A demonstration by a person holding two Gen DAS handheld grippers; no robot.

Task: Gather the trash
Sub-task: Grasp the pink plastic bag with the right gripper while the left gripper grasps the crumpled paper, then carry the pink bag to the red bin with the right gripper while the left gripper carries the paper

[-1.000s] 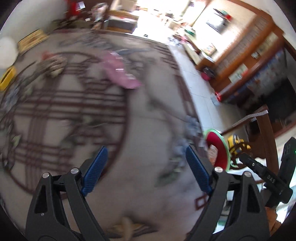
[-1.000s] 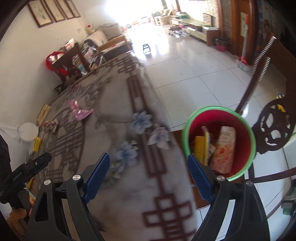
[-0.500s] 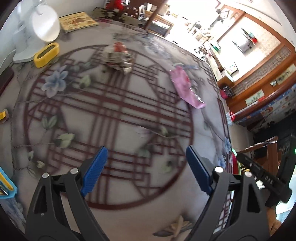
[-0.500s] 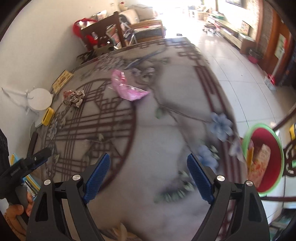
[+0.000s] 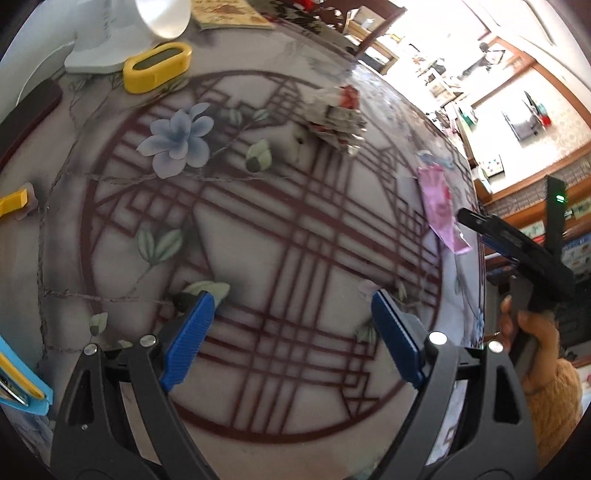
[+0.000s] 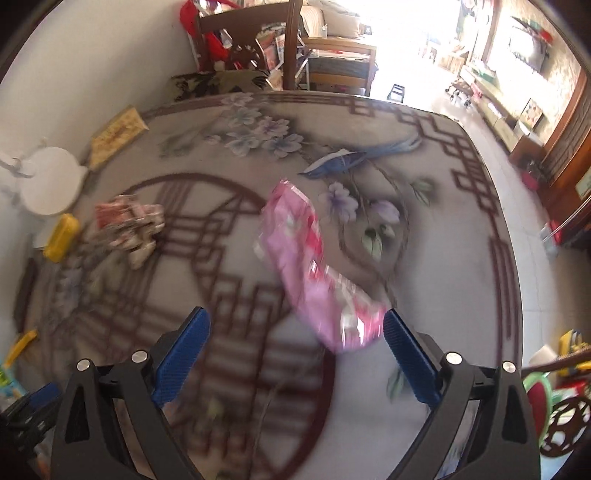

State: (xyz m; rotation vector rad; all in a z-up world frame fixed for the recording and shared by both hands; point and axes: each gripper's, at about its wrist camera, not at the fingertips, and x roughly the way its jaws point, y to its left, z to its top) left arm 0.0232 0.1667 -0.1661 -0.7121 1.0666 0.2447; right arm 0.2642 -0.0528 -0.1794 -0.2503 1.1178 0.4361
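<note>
A pink wrapper (image 6: 314, 269) lies on the patterned round table (image 6: 443, 236); its near end sits just ahead of my open right gripper (image 6: 293, 350), toward the right finger. It also shows at the right in the left wrist view (image 5: 441, 206). A crumpled red-and-silver wrapper (image 5: 334, 118) lies at the far side, also seen in the right wrist view (image 6: 129, 225). My left gripper (image 5: 291, 332) is open and empty over the table's middle. The red bin with a green rim (image 6: 537, 395) shows at the table's right edge.
A white fan (image 5: 122, 33), a yellow case (image 5: 157, 70) and a booklet (image 5: 232, 14) sit at the far left. Blue and yellow items (image 5: 18, 376) lie at the left edge. Chairs (image 6: 251, 44) stand behind the table. The right gripper's body (image 5: 517, 254) shows at right.
Both grippers have swung from the bin side back over the table. The right gripper has closed in on the pink wrapper; the left has moved toward the table's middle.
</note>
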